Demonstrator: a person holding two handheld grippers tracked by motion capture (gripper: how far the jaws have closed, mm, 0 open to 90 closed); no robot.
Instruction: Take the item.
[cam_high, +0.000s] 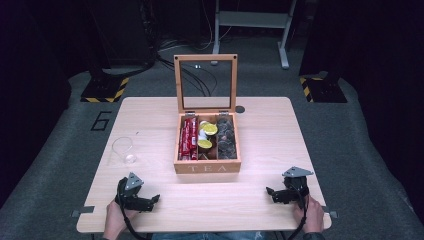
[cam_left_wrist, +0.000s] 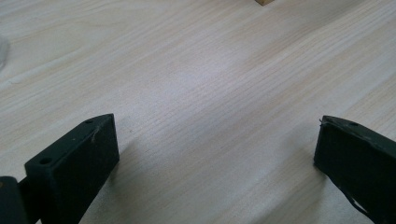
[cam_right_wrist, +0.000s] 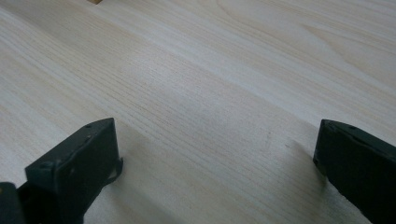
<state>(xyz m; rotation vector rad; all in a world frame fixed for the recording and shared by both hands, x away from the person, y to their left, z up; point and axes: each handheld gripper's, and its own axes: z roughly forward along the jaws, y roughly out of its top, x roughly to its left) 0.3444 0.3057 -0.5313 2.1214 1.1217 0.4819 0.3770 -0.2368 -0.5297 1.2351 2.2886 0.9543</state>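
Observation:
A wooden tea box (cam_high: 207, 167) marked TEA stands at the table's middle, its glass lid (cam_high: 205, 82) raised upright. Inside lie red packets (cam_high: 188, 138) on the left, yellow-topped capsules (cam_high: 208, 130) in the middle and dark capsules (cam_high: 226, 138) on the right. A clear glass (cam_high: 124, 150) stands left of the box. My left gripper (cam_high: 153, 200) rests near the front left edge, open, with bare wood between its jaws (cam_left_wrist: 217, 135). My right gripper (cam_high: 271, 194) rests near the front right edge, also open over bare wood (cam_right_wrist: 217, 135). A corner of the box (cam_left_wrist: 265, 2) peeks in at the top of the left gripper view.
The light wooden table (cam_high: 150, 115) has bare room around the box and in front of it. Beyond the table lie black cables (cam_high: 190, 70), hazard-striped stand feet (cam_high: 106, 89) and a grey frame (cam_high: 252, 22) on the carpet.

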